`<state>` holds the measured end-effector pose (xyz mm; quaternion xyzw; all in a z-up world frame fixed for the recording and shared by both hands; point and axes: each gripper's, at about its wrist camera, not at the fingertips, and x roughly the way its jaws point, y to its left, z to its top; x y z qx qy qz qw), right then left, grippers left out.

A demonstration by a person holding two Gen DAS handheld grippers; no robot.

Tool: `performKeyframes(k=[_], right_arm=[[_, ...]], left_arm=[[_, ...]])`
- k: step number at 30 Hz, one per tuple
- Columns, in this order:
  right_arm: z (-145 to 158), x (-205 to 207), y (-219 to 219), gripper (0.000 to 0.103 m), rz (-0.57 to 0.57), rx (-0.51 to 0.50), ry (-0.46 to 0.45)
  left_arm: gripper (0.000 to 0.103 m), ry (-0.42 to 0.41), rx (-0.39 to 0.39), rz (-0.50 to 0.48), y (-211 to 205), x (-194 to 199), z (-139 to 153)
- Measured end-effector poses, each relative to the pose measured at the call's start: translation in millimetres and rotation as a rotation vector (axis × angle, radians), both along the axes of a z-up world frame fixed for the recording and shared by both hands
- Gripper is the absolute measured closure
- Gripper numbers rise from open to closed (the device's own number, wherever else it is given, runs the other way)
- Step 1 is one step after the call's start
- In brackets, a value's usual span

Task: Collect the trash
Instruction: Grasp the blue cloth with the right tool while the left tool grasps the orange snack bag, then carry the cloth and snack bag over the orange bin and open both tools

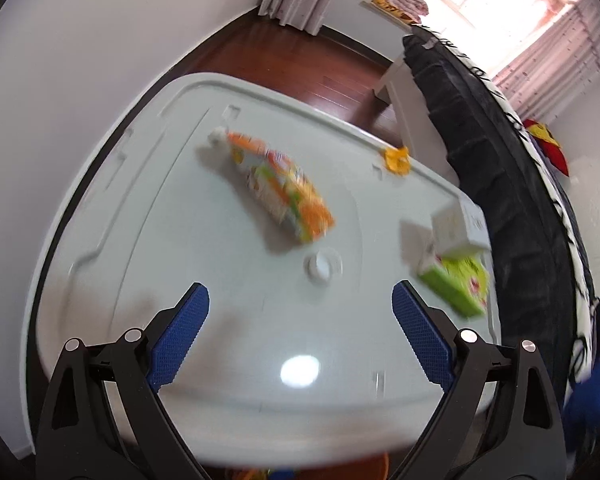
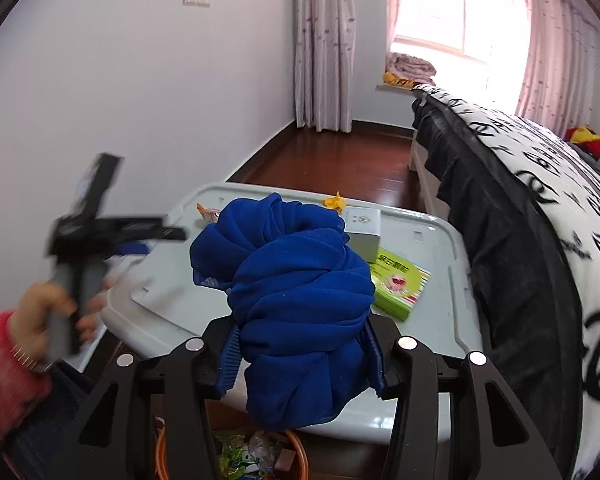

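In the left wrist view my left gripper point(image 1: 300, 300) is open and empty above the pale lid of a storage box point(image 1: 148, 208). On the lid lie an orange snack wrapper point(image 1: 280, 188), a crumpled yellow wrapper point(image 1: 397, 159), a white carton point(image 1: 458, 226) and a green box point(image 1: 456, 284). In the right wrist view my right gripper point(image 2: 300, 356) is shut on a bunched blue cloth point(image 2: 296, 280), held over the lid's near edge. The left gripper point(image 2: 100, 232) shows at the left in a hand. An orange bin point(image 2: 260, 456) with trash stands below.
A bed with a black and white blanket point(image 2: 540, 208) runs along the right of the box. A white wall point(image 2: 120, 80) is on the left. Brown wooden floor point(image 2: 340, 152) and curtains point(image 2: 324, 40) lie beyond.
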<state>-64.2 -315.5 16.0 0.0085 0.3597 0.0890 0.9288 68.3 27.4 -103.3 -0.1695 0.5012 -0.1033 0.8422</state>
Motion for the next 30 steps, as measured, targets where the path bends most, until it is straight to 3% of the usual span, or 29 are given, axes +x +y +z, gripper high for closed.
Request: performKeyframes(k=[4,9,12,14,23,27,30], right_arm=[[-8.1,-7.8,-6.1,0.054,0.005,0.032,-0.003],[-25.9,2.8,-11.6,0.054,0.017,0.078,0.039],[-27.8,5.4,-8.9,0.054,0.04,0.096,0.045],[-26.8,3.9,-6.1,0.053,0.053,0.093,0.037],[-29.6,4.6,-2.8,0.053,0.062,0.099,0.046],[-27.3,2.4,-3.3,0.053,0.052,0.096,0.038],[-24.5,-1.6,-2.4,0.053,0.05,0.091,0.03]], left_arm=[[0.013,0.047,-0.017,0.056,-7.6,58.7,-16.7],[0.013,0.12,-0.028,0.133,-8.7,99.2,-41.2],[0.027,0.193,-0.013,0.164,-8.8,113.8,-59.9],[0.051,0.227,-0.028,0.162,-9.1,117.8,-70.5],[0.062,0.16,0.034,0.092,-12.5,100.6,-58.7],[0.063,0.089,0.101,0.04,-15.6,76.7,-30.7],[0.063,0.017,0.196,-0.007,-22.3,46.6,-2.7]])
